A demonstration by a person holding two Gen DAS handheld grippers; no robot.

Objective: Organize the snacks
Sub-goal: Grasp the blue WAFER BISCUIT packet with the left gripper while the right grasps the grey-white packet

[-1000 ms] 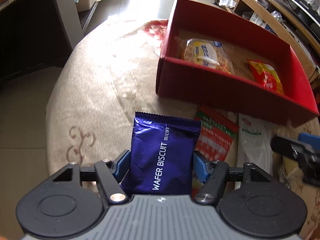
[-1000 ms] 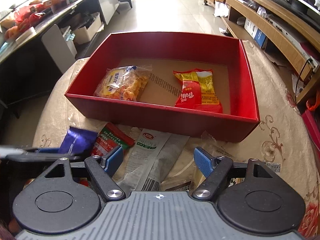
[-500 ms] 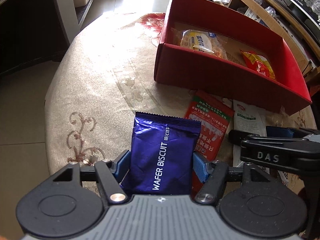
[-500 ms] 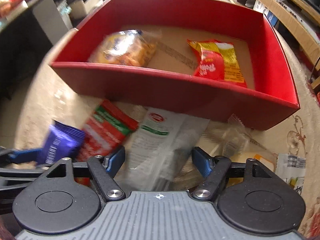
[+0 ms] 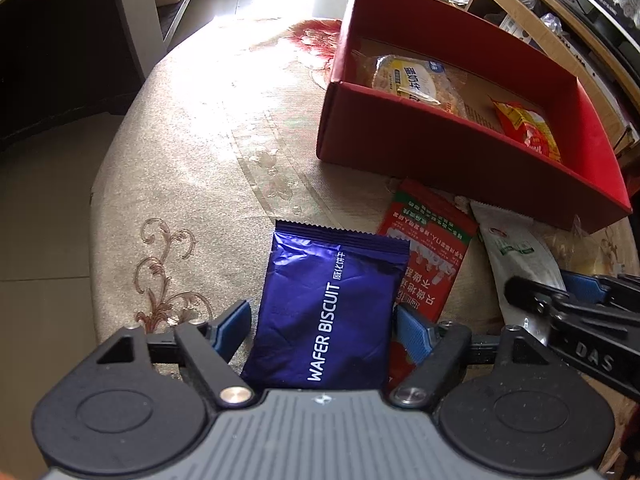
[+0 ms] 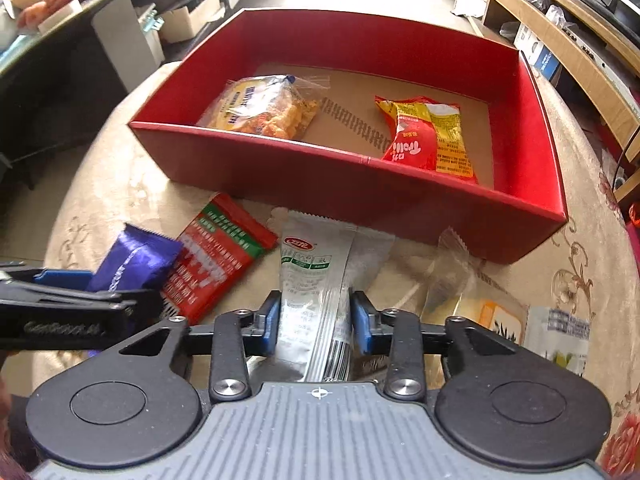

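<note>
The lower end of the blue wafer biscuit packet [image 5: 326,312] disappears behind the left claw's [image 5: 322,326] housing. Likewise the silver-and-green sachet [image 6: 316,292] runs out of sight under the right claw [image 6: 314,322]. The red-and-green packet [image 5: 430,256] is partly covered by the wafer packet, so its near corner is unseen. A clear wrapper [image 6: 452,268] beside the red box [image 6: 340,172] is too glassy to read (contents unclear). Small print on every packet is illegible.
</note>
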